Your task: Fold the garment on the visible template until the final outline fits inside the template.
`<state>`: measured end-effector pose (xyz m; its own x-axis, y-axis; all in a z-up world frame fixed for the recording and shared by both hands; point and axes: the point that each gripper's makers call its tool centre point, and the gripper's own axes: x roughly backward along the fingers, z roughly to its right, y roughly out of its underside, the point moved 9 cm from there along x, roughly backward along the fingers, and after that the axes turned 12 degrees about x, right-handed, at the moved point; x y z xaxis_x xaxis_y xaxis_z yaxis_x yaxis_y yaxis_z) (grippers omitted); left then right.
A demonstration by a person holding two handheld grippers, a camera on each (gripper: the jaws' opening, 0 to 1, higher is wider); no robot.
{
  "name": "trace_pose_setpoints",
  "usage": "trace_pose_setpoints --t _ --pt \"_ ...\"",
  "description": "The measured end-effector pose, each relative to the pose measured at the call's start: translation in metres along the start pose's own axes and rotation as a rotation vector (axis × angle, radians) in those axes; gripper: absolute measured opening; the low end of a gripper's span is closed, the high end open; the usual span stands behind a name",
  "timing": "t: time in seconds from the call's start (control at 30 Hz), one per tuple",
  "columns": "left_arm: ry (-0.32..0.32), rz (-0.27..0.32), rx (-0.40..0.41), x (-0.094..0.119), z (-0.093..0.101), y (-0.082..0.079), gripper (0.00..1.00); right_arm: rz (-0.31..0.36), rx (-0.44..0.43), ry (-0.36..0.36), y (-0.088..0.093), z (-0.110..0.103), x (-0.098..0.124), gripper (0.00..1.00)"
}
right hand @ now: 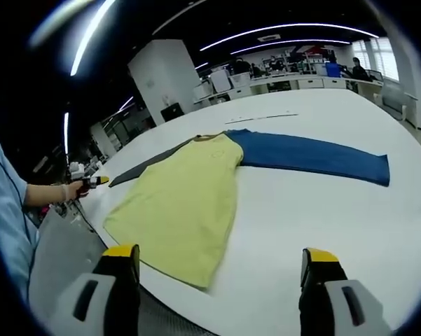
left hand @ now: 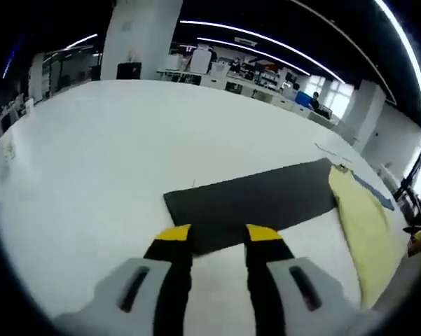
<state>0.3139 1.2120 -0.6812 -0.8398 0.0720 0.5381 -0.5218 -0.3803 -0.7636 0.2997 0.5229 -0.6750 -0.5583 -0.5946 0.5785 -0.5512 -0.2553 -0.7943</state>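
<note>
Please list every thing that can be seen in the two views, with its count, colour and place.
Table: one, white, under everything.
Garment: one, yellow body with one dark grey sleeve and one blue sleeve, lying flat with both sleeves spread out, its hem near the table edge.
Thin strip: one, pale, on the table beyond the garment in the right gripper view.
Desks with equipment: several, far background; seated people there.
Pillar: one, white, behind the table.
Ceiling lights: several long white strips.
Left hand-held gripper: one, black jaws with yellow tips, open, at the grey sleeve's end.
Right hand-held gripper: one, same colours, wide open, near the hem.
Person's hand: one, left edge of the right gripper view, light blue sleeve.
</note>
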Motion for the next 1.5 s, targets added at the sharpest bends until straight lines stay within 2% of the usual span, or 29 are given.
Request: trace_pose_setpoints --t 0.03,0.07,0.1,0.2,0.27,0.3,0.33,0.37,0.4,0.57,0.67,0.8,0.83,0.87,0.93,1.13,1.23,1.3,1.33,1.37,1.4,1.5 --pt "0.018 0.003 0.006 0.0 0.003 -0.001 0.5 0.006 0.002 -0.005 -0.002 0.002 -0.002 0.97" --pt "0.057 -0.029 -0.074 -0.001 0.015 -0.002 0.52 0.006 0.004 -0.006 -0.003 0.002 -0.002 0.97" --pt "0.103 -0.026 -0.101 -0.002 0.022 -0.002 0.56 0.004 0.009 -0.007 -0.003 0.003 -0.002 0.97" --pt "0.166 -0.028 -0.129 -0.003 0.036 -0.003 0.7 0.007 0.014 -0.004 -0.005 0.007 -0.003 0.98" --pt "0.237 -0.005 -0.168 -0.003 0.048 -0.005 0.81 0.015 0.012 0.001 -0.007 0.009 -0.003 0.98" --pt "0.299 -0.002 -0.182 -0.002 0.055 -0.004 0.86 0.019 0.011 0.004 -0.007 0.01 -0.003 0.99" --pt "0.312 -0.001 -0.18 -0.001 0.059 -0.003 0.89 0.02 0.008 0.005 -0.007 0.012 -0.003 0.99" --pt "0.315 -0.002 -0.182 -0.001 0.061 -0.003 0.9 0.019 0.005 0.006 -0.007 0.012 -0.004 0.99" --pt "0.348 -0.007 -0.201 0.001 0.066 -0.003 0.9 0.021 0.004 0.01 -0.007 0.014 -0.005 0.99" --pt "0.387 -0.031 -0.257 0.008 0.083 -0.001 0.91 0.018 -0.003 0.015 -0.007 0.021 -0.006 0.99" --pt "0.447 -0.04 -0.287 0.013 0.098 0.002 0.91 0.011 0.005 0.017 -0.009 0.027 -0.007 0.99" --pt "0.46 -0.075 -0.305 0.018 0.109 0.009 0.89 0.017 -0.008 0.045 -0.012 0.042 -0.008 0.97" --pt "0.478 -0.066 -0.306 0.021 0.113 0.01 0.89 0.056 -0.036 0.094 -0.017 0.05 -0.008 0.95" --pt "0.487 -0.059 -0.302 0.024 0.118 0.011 0.88 0.074 -0.049 0.109 -0.019 0.055 -0.008 0.94" --pt "0.5 -0.055 -0.299 0.028 0.125 0.014 0.87 0.082 -0.061 0.151 -0.023 0.067 -0.008 0.93" --pt "0.527 -0.021 -0.291 0.037 0.143 0.026 0.93 0.044 -0.045 0.222 -0.037 0.107 -0.01 0.92" --pt "0.534 -0.021 -0.265 0.041 0.148 0.034 0.9 0.025 -0.013 0.26 -0.042 0.124 -0.012 0.89" --pt "0.53 -0.022 -0.258 0.043 0.151 0.038 0.9 0.022 -0.028 0.298 -0.044 0.14 -0.014 0.88" --pt "0.53 -0.019 -0.251 0.045 0.152 0.04 0.89 0.023 -0.035 0.324 -0.044 0.147 -0.015 0.86" --pt "0.532 -0.016 -0.244 0.047 0.153 0.041 0.89 -0.008 -0.054 0.379 -0.042 0.16 -0.014 0.83" --pt "0.534 -0.012 -0.239 0.049 0.158 0.042 0.89 -0.03 -0.052 0.402 -0.04 0.167 -0.013 0.82" --pt "0.527 -0.003 -0.233 0.057 0.165 0.044 0.86 -0.05 -0.08 0.507 -0.037 0.192 -0.011 0.76"
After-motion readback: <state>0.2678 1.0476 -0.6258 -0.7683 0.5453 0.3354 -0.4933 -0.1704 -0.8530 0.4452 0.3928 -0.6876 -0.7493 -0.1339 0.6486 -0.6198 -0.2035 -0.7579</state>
